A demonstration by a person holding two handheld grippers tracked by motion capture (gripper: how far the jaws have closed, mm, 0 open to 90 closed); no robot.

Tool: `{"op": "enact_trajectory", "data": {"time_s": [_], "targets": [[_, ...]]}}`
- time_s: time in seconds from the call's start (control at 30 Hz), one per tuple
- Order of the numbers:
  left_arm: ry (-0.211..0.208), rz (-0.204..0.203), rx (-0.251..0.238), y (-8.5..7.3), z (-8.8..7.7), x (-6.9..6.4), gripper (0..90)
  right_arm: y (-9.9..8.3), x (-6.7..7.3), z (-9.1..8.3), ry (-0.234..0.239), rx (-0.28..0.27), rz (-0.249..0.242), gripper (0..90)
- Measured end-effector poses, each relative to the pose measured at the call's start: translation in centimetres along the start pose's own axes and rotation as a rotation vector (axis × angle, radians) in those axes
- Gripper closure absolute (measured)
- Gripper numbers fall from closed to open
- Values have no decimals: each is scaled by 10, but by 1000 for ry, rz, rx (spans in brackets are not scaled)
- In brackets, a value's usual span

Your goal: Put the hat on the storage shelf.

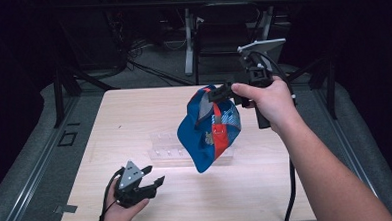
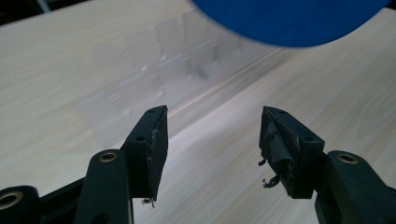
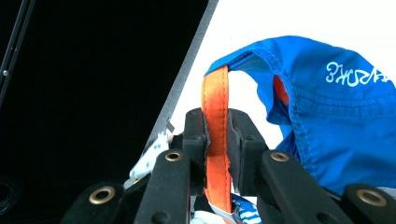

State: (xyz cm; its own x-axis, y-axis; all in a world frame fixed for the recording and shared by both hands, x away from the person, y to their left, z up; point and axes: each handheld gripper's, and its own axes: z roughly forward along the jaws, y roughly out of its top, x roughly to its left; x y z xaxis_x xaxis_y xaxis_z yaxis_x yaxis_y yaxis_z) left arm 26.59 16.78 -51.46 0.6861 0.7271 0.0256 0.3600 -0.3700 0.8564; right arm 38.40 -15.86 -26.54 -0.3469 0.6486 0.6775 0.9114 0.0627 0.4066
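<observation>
Cap (image 1: 208, 130) is hung above tabletop (image 1: 134, 118) centre, orange strap (image 3: 216, 121) pinched by right tongs (image 1: 214, 95). Left tongs (image 1: 153, 176), spread and empty at 7 o'clock, should be brought under the brim before release.

a blue cap (image 1: 205, 135) with an orange-red panel, a blue-and-white checked patch and white lettering, its orange strap (image 3: 216, 135) between black tongs (image 3: 217, 140), above a pale wood-grain desk (image 1: 134, 113) and clear plastic rack (image 1: 168, 146).
</observation>
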Motion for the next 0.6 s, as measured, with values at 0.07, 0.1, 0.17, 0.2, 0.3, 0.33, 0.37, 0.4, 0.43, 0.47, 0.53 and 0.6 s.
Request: {"op": "enact_trajectory", "data": {"time_s": [0.07, 0.1, 0.17, 0.2, 0.3, 0.33, 0.37, 0.4, 0.43, 0.47, 0.53, 0.6], "targets": [[-16, 27, -16, 12, 6, -12, 437, 3, 0, 4, 4, -4, 4, 785], [-22, 34, -18, 16, 8, -16, 437, 3, 0, 4, 4, -4, 4, 785], [-50, 53, -20, 28, 15, -27, 447, 4, 0, 7, 1, -4, 7, 785], [-60, 60, -23, 32, 18, -31, 447, 5, 0, 8, 0, -5, 8, 785], [-84, 86, -34, 44, 22, -43, 446, 7, 0, 10, 2, -8, 10, 785], [-84, 86, -34, 44, 22, -43, 447, 7, 0, 11, 2, -9, 9, 785], [-97, 101, -39, 50, 24, -50, 447, 7, 0, 12, 2, -11, 10, 785], [-97, 101, -39, 50, 24, -50, 449, 8, 0, 13, 2, -11, 12, 785], [-107, 111, -41, 55, 27, -57, 450, 8, 0, 13, 3, -10, 10, 785], [-106, 119, -40, 57, 29, -59, 450, 8, 0, 14, 4, -13, 13, 785], [-101, 129, -39, 61, 32, -63, 450, 9, 1, 14, 5, -15, 12, 785], [-81, 146, -46, 66, 39, -69, 451, 8, 1, 15, 4, -14, 9, 785]]}}
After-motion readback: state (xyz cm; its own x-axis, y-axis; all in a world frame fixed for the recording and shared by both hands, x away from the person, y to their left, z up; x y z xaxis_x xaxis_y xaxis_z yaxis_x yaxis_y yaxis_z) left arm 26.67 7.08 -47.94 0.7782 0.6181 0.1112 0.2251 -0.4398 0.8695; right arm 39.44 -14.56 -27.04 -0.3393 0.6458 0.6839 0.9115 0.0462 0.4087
